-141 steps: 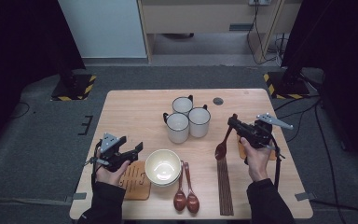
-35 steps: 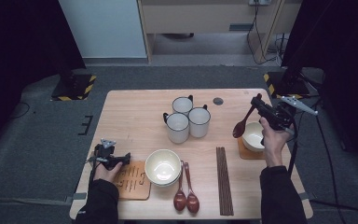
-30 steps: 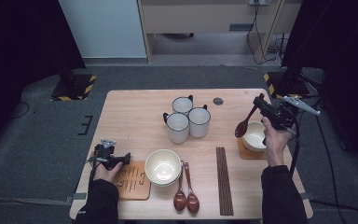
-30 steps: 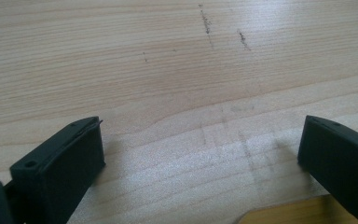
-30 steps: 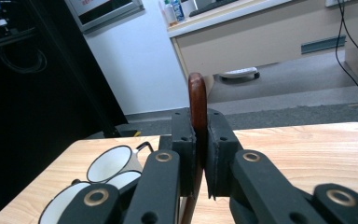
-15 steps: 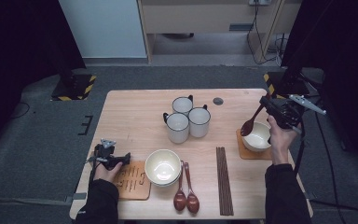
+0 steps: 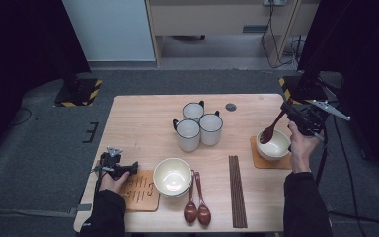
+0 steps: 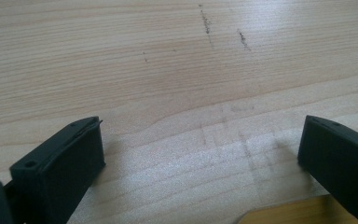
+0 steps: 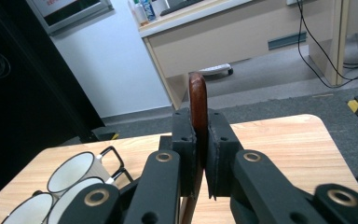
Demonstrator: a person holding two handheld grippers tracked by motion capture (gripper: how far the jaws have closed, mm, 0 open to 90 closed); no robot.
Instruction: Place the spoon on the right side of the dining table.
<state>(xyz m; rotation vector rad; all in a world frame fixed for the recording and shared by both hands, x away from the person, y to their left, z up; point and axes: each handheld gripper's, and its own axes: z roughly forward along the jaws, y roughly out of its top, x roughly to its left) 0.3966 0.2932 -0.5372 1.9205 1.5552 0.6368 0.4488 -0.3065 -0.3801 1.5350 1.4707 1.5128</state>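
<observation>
At the table's near left corner, the left gripper rested with its jaws spread wide over bare wood, just beside a wooden coaster. Farther right stood a cream bowl, two brown spoons and dark chopsticks. The right gripper pinched a brown wooden spoon by its handle, the spoon's head dipping into the small white bowl on its own coaster.
</observation>
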